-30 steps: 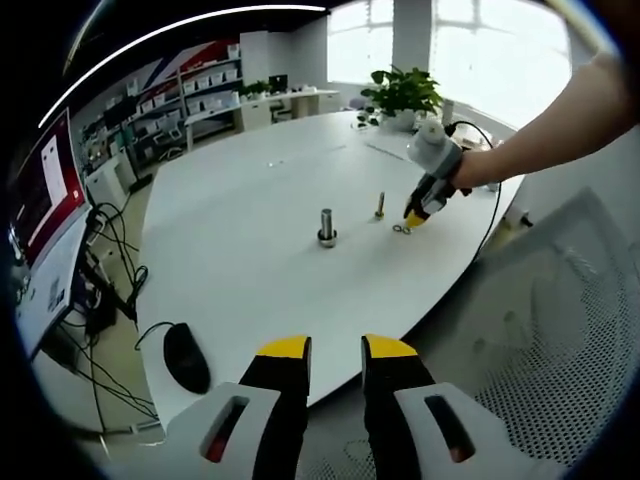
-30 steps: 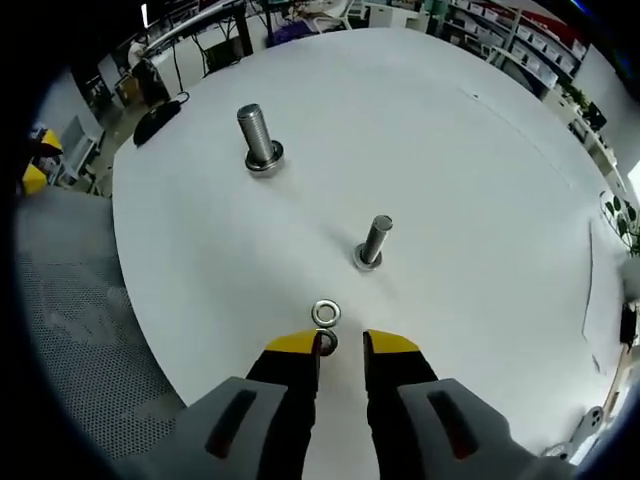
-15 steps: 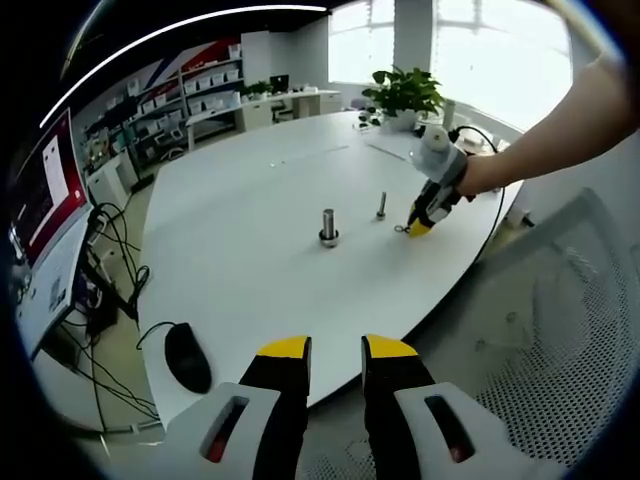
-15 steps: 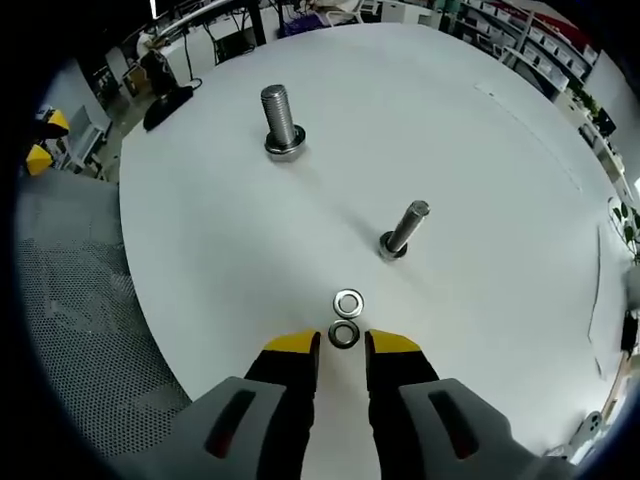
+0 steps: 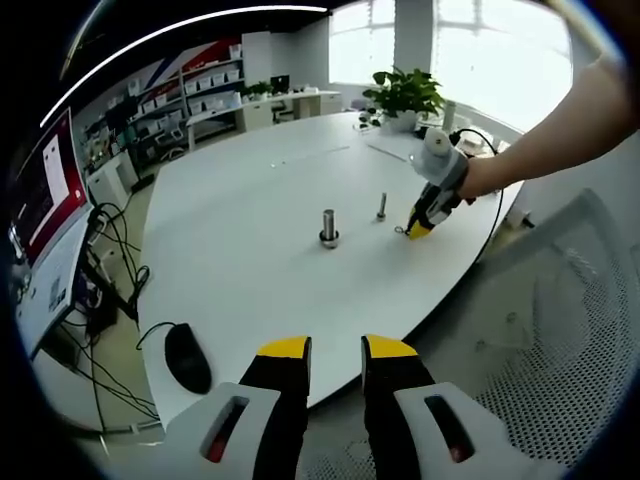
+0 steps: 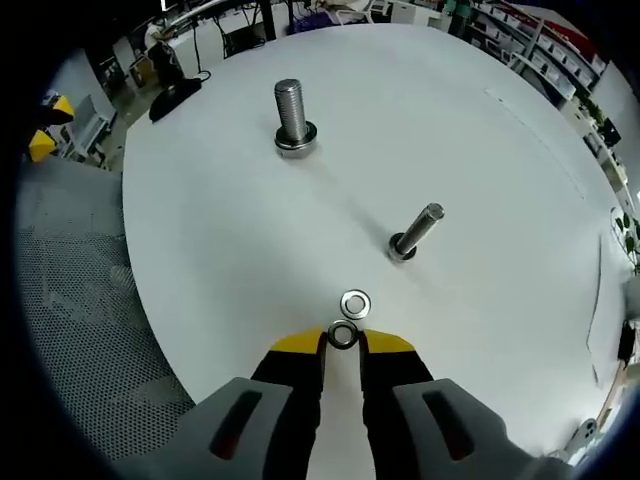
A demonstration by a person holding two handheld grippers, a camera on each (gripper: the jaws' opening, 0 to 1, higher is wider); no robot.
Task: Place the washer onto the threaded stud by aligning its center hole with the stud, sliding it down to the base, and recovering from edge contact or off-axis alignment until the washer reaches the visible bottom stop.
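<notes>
In the right gripper view my right gripper [image 6: 342, 343] rests low on the white table [image 6: 230, 250], its yellow-tipped jaws drawn in against a small steel washer [image 6: 342, 335]. A second washer [image 6: 355, 302] lies flat just beyond it. Farther on, a thin threaded stud [image 6: 415, 232] stands on its base and looks tilted, and a thicker stud [image 6: 292, 118] stands at the far side. The left gripper view shows the right gripper [image 5: 420, 222] in a person's hand, beside the thin stud [image 5: 381, 206] and the thick stud [image 5: 327, 227]. My left gripper [image 5: 336, 350] hovers open off the table's near edge.
A black mouse [image 5: 186, 357] lies near the table's edge with cables below it. A mesh chair [image 5: 560, 330] stands to the right of the table. A potted plant [image 5: 402, 95] sits at the far end. A monitor [image 5: 45, 190] stands at the left.
The right gripper's jaws have narrowed around the nearer washer, which now sits between the tips. The right view has shifted slightly. The left gripper has stayed still.
</notes>
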